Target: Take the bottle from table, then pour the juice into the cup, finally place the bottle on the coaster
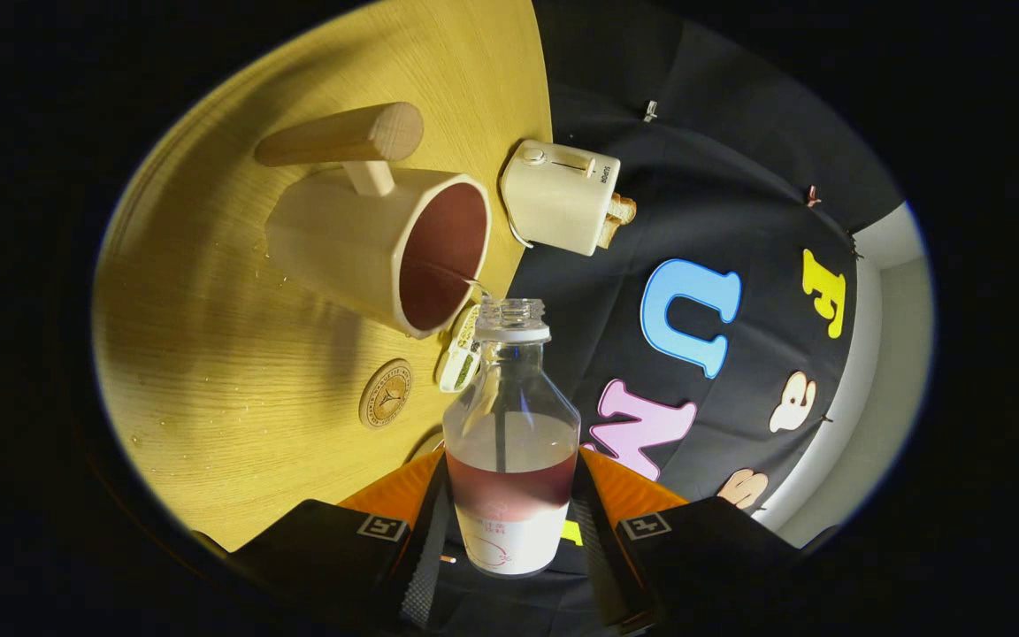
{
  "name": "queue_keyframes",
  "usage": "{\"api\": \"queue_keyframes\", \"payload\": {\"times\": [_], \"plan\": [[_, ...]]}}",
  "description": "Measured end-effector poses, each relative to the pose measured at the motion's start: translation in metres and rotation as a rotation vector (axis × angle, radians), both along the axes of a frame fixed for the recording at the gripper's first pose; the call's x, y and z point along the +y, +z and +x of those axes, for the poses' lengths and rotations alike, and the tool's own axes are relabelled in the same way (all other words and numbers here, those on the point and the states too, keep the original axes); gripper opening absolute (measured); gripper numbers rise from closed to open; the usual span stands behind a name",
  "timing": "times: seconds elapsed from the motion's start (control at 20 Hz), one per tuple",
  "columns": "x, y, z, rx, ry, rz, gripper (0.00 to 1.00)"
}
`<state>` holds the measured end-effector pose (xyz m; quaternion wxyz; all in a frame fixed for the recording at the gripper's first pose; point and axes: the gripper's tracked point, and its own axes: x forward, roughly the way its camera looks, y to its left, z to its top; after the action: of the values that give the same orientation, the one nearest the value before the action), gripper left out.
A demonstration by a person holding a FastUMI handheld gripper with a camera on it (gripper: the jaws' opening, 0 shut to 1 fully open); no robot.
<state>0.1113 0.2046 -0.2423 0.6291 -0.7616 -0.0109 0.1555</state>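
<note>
The bottle sits pinched between the tongs, tipped so a thin stream runs from its mouth into the cup. Juice remains inside, so pouring looks underway; the coaster on the surface waits bare.

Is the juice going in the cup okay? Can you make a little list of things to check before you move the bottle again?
1. Claw shut on the bottle from both sides: ok.
2. Bottle mouth at the cup rim, thin stream going in: ok.
3. Juice left in the bottle: ok, some remains.
4. Table dry: not ok, small droplets near the cup.
5. Coaster bare for the bottle: ok.
6. How full the cup is: cannot tell.
</note>
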Motion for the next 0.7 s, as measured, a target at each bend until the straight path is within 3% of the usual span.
{"api": "queue_keyframes", "payload": {"times": [0.7], "plan": [[-0.0007, 0.0033, -0.0019, 0.002, 0.017, -0.036, 0.72]]}}
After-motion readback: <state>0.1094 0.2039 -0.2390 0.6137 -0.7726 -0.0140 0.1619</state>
